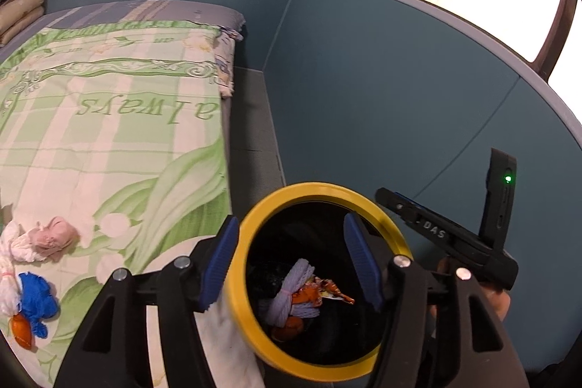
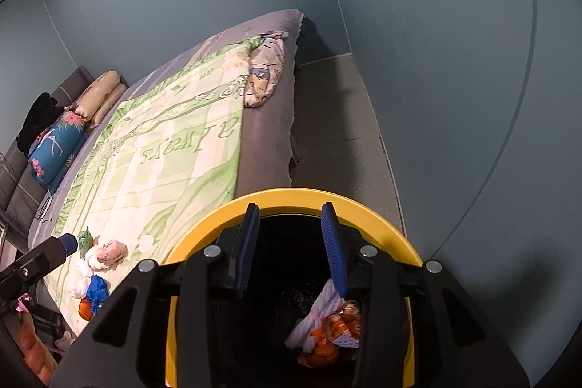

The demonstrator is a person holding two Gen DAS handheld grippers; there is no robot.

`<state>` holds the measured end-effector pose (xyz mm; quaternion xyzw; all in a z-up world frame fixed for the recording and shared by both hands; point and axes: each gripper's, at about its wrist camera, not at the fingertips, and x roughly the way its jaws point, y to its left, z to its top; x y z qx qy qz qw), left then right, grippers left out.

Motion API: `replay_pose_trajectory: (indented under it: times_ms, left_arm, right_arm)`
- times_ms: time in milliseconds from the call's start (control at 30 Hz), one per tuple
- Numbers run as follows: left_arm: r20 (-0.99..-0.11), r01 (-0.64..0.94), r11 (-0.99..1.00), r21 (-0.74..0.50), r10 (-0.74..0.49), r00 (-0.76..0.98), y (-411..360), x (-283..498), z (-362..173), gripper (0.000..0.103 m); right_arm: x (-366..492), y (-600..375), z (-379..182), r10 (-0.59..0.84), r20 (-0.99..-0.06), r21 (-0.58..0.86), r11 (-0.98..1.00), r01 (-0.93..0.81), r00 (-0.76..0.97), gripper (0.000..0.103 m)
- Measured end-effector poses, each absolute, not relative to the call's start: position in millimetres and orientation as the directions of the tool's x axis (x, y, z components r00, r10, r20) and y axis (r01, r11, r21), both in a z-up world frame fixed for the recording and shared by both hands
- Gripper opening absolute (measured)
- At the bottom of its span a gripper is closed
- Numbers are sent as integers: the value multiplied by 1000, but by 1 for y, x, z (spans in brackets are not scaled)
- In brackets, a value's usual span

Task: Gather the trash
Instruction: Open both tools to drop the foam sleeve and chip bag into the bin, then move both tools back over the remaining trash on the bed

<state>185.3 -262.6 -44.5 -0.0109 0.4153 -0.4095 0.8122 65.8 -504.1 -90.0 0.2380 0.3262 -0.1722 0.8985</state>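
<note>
Blue-walled bedroom, bed [image 1: 120, 140] left, yellow-rimmed bin [image 1: 254, 224] near right. Left gripper [image 1: 291, 270] jaws part open astride bin rim, gripping nothing; right gripper [image 2: 289, 251] jaws narrower, empty, over bin mouth. Knotted bag bundles [image 1: 32, 264] on near bedspread: light, soft, crumply; pinch at knot.

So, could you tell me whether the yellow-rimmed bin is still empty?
No, the yellow-rimmed bin already holds a lilac bundle and orange wrappers at its bottom.

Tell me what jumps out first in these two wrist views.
The yellow-rimmed bin fills the foreground under both open grippers, with lilac and orange trash already inside. Left of it, a green "always" blanket covers the bed, with a cluster of knotted bags on its near corner.
</note>
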Motion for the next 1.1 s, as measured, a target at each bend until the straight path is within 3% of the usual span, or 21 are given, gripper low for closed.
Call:
replay_pose_trajectory:
  times_ms: [200, 300, 1100]
  left_arm:
    - [-653, 617, 705, -350, -656, 379, -228, 188, -36, 68]
    - [-648, 597, 731, -331, -636, 419, -212, 188, -30, 73]
    - [-625, 375, 899, -227, -430, 652, -89, 192, -2, 89]
  right_arm:
    - [71, -488, -76, -143, -651, 297, 856, 423, 745, 34]
    - [75, -478, -68, -127, -642, 294, 870, 396, 756, 40]
    - [130, -369, -27, 75, -611, 267, 957, 116, 788, 55]
